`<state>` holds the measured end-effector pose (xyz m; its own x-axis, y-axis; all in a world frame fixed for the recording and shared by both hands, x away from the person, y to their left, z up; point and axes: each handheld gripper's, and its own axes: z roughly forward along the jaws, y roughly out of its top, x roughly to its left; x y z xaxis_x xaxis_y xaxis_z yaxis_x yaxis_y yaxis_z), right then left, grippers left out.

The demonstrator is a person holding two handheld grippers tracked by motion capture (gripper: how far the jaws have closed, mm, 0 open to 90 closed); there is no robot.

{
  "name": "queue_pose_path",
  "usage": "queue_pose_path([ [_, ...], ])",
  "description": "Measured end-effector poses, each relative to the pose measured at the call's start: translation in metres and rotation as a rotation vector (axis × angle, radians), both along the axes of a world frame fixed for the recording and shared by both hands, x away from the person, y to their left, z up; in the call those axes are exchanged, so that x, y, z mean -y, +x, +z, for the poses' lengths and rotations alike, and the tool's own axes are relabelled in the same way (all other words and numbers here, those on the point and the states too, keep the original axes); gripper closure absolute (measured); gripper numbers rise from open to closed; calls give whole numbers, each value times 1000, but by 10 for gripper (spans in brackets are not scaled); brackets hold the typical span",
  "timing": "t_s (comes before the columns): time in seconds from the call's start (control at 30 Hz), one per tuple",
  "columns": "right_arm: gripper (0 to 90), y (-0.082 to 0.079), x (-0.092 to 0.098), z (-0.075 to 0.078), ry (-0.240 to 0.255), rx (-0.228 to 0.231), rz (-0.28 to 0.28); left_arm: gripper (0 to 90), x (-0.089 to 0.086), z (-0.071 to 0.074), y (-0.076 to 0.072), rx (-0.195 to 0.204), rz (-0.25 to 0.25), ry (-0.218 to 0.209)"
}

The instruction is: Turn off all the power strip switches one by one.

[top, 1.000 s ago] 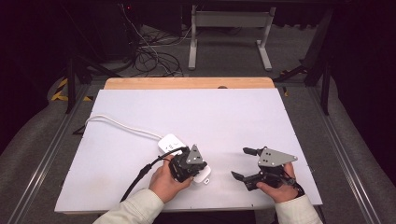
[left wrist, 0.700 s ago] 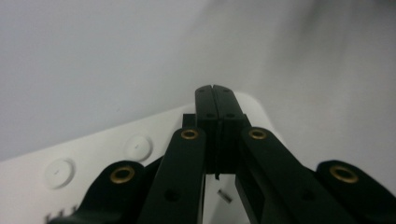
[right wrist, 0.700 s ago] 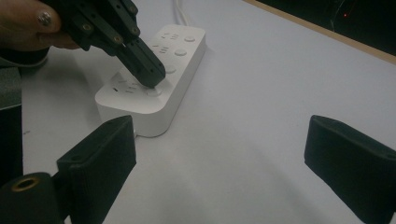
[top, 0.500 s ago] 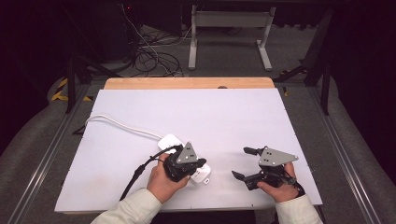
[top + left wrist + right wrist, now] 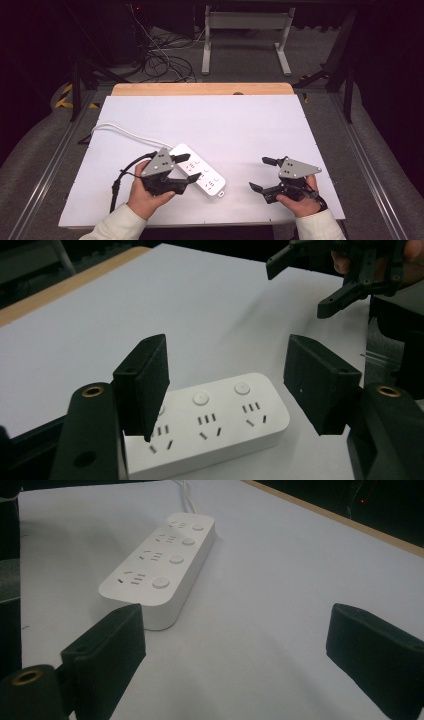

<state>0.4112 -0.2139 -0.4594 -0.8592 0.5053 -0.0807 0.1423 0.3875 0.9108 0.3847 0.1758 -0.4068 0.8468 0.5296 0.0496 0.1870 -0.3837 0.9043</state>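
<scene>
Left tongs (image 5: 184,167) hide power strip's (image 5: 207,179) end (partly).

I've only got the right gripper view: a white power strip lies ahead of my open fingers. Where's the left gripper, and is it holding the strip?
Observer: The left gripper hangs over the middle of the power strip. Its fingers have just been opening, and nothing is pinched between them.
Operator: Okay, and where does the strip's cord go?
Observer: The white cord leaves the strip's far end and curves to the left edge of the table.
</scene>
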Motion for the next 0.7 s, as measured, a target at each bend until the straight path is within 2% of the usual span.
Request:
queue_pose_path([
  [0.23,97,-1,1,1,5,6,-10,282,-44,-8,-14,61,55,-24],
  [0.37,97,-1,2,1,4,9,-12,288,-65,-24,-19,66,103,-56],
  [0.43,97,-1,2,2,2,13,-13,287,-74,-32,-20,50,104,-47],
  [0.57,96,-1,3,2,5,12,-15,263,-88,-40,-24,63,118,-29],
  [0.63,96,-1,3,2,5,12,-15,246,-93,-42,-27,79,142,-1],
  [0.7,96,-1,3,2,6,12,-18,239,-98,-45,-28,54,151,-12],
])
